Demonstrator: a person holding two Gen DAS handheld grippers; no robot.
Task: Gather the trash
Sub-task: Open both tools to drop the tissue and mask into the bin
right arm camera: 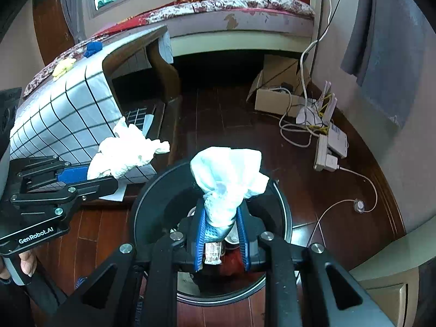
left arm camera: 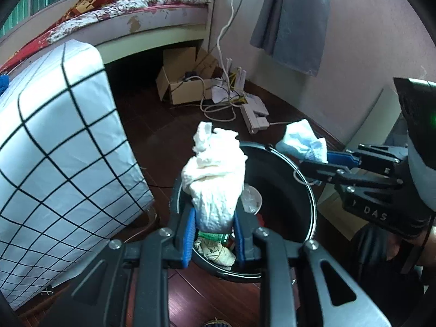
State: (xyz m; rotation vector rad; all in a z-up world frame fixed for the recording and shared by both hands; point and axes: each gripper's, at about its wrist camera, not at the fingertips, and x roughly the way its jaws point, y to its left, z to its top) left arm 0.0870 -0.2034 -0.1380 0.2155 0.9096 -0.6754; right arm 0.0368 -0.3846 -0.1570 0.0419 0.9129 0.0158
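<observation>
Two tissue wads (left arm camera: 214, 179) (right arm camera: 229, 182), one per gripper, above one bin (left arm camera: 305, 179).

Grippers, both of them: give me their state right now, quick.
Left gripper: shut on a crumpled white tissue, above the black bin.
Right gripper: shut on a bluish-white tissue wad.

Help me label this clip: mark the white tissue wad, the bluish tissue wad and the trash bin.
white tissue wad (left arm camera: 215, 179), left wrist view, its bulging middle
bluish tissue wad (right arm camera: 229, 177), right wrist view, its upper puff
trash bin (left arm camera: 305, 179), left wrist view, its right rim
</observation>
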